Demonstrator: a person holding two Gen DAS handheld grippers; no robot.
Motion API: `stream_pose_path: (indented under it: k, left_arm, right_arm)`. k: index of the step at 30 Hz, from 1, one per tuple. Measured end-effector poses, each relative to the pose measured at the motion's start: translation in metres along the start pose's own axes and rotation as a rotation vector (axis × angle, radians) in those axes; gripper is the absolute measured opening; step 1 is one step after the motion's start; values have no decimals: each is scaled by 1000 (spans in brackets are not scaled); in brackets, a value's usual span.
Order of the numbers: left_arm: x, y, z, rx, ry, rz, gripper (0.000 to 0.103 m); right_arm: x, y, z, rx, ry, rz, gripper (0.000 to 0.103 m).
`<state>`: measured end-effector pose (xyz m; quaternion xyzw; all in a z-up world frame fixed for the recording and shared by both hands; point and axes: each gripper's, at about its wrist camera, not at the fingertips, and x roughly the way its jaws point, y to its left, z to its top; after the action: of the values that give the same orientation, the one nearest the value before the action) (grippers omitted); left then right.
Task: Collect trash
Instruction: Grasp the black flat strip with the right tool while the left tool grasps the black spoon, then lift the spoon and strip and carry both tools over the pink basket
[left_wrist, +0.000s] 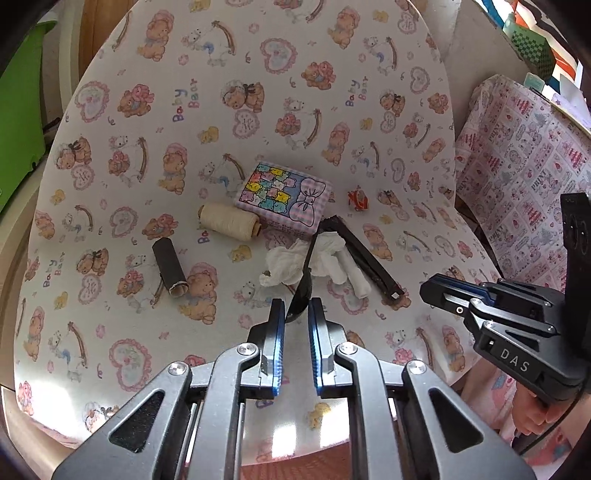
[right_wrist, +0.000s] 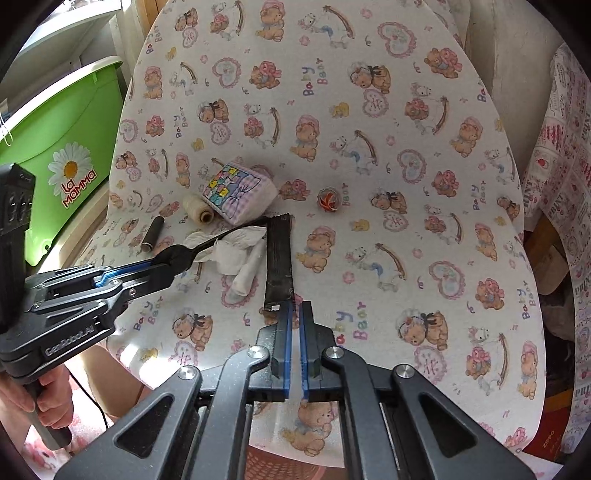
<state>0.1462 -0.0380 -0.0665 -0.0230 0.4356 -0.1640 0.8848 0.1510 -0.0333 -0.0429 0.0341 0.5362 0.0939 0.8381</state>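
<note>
On the bear-print table lie crumpled white tissue (left_wrist: 295, 260) (right_wrist: 236, 245), a dark cardboard tube (left_wrist: 170, 267) (right_wrist: 152, 233), a small red wrapper (left_wrist: 357, 200) (right_wrist: 328, 199), a cream thread spool (left_wrist: 229, 221) (right_wrist: 197, 208) and a pastel box (left_wrist: 284, 197) (right_wrist: 240, 194). A black tongs-like tool has two arms spread over the tissue. My left gripper (left_wrist: 297, 306) (right_wrist: 173, 258) is shut on one arm's handle (left_wrist: 301, 295). My right gripper (right_wrist: 294, 308) (left_wrist: 424, 288) is nearly shut at the end of the other flat black arm (right_wrist: 279, 262) (left_wrist: 369, 258); a grip on it cannot be told.
A green plastic bin (right_wrist: 70, 155) (left_wrist: 18, 110) stands left of the table. A chair or surface covered in pink printed cloth (left_wrist: 524, 162) (right_wrist: 565, 147) is at the right. The table edge (right_wrist: 155, 376) is near me.
</note>
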Motion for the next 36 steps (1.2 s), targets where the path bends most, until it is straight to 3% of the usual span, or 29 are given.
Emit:
stream_pose_path:
  k: [2, 5, 8, 9, 13, 16, 19, 21, 26, 31, 36]
  left_arm:
    - [-4, 0, -2, 3, -9, 9, 10]
    - [-13, 0, -1, 2, -30, -9, 8]
    - [-22, -2, 2, -16, -44, -41, 7]
    - [-25, -3, 3, -16, -41, -62, 7]
    - [-42, -13, 4, 27, -115, -85, 5]
    - [-59, -10, 3, -3, -212, -102, 2]
    - [-72, 2, 6, -61, -287, -123, 2]
    - [-78, 10, 9, -88, -312, -148, 2]
    - [-88, 12, 12, -84, -337, -146, 2]
    - [-88, 8, 8, -56, -327, -123, 2]
    - [-83, 10, 7, -58, -314, -106, 2]
  right_arm:
    - [1, 0, 1, 6, -4, -8, 31]
    - [2, 2, 2, 8, -8, -5, 41]
    - [3, 4, 5, 14, -17, 10, 70]
    - [3, 4, 5, 20, -28, 3, 75]
    - [12, 8, 5, 15, -32, -34, 76]
    - [19, 10, 7, 0, -47, -51, 69]
    - [26, 12, 10, -10, -29, -32, 51]
    - [32, 14, 10, -19, -21, -31, 40]
    - [41, 20, 11, -49, -18, -65, 22]
    - [41, 28, 13, -87, -19, -114, 17]
    - [22, 16, 20, -2, -77, -47, 17]
